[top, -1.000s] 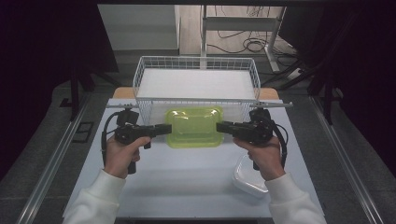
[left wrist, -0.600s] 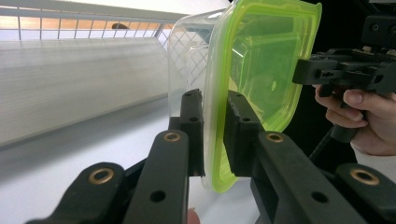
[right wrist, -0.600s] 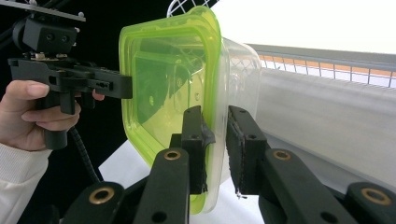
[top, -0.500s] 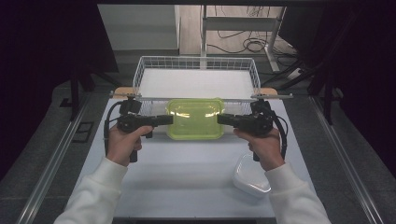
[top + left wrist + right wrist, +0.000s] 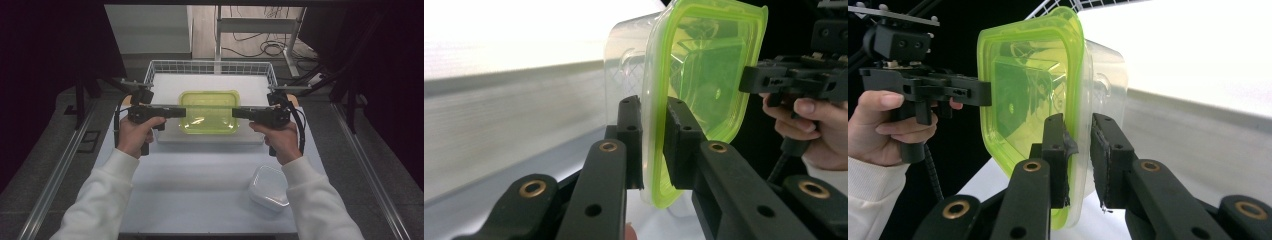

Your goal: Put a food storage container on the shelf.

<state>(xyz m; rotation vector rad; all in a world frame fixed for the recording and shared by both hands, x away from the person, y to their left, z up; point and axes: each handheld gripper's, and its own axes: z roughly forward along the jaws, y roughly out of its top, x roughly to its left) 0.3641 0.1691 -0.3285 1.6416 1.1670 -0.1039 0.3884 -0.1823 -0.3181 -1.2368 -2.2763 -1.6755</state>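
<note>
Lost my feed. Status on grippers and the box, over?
Left gripper and right gripper each shut on the green-lidded box, held over the wire basket. Spare clear box near right sleeve, not in the way.

Worktop [image 5: 200, 190]: white, flat surface.
Far end: white wire basket [image 5: 210, 67] rests on it, against the back edge.
Near right: clear lidded plastic container [image 5: 270, 187] sits directly on it, well apart from the basket.

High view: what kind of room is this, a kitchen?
Probably not a kitchen; more likely a lab or workshop. A white table sits between metal rails, loose cables lie on the floor behind, and a wire basket stands on it.
</note>
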